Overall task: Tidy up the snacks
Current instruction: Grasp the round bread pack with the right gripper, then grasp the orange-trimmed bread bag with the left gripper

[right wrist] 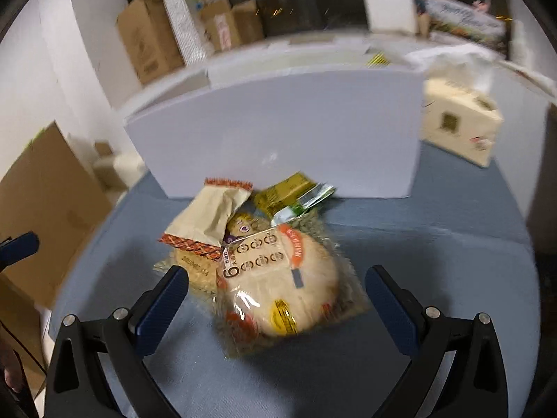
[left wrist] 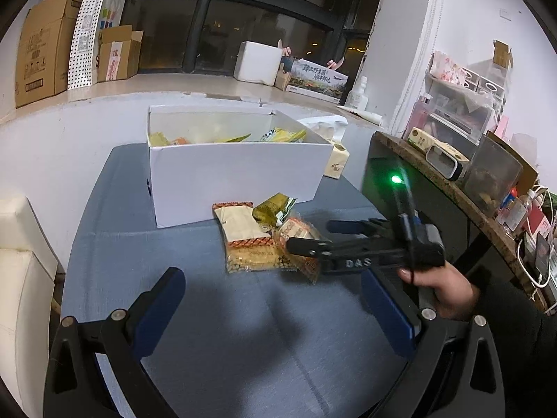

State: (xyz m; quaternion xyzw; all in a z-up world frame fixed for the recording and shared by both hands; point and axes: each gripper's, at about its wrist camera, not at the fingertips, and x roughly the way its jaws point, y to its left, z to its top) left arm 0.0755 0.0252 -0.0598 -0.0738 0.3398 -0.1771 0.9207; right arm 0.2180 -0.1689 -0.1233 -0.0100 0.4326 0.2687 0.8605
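A pile of snack packets lies on the blue table (left wrist: 243, 331) in front of a white box (left wrist: 236, 170). A clear-wrapped round bread packet (right wrist: 282, 285) sits between the fingers of my open right gripper (right wrist: 278, 291), with gaps on both sides. A beige packet with orange ends (right wrist: 209, 219) and a gold-green packet (right wrist: 289, 191) lie behind it. In the left wrist view the right gripper (left wrist: 308, 235) reaches over the bread packet (left wrist: 299, 233), held by a hand (left wrist: 442, 289). My left gripper (left wrist: 275, 299) hangs open over bare table. The box holds several yellow packets (left wrist: 282, 134).
A cream tissue box (left wrist: 336, 160) stands right of the white box. A dark side shelf (left wrist: 435, 170) with clutter runs along the right. Cardboard boxes (left wrist: 45, 48) line the window ledge. A white seat (left wrist: 17, 278) is at the left.
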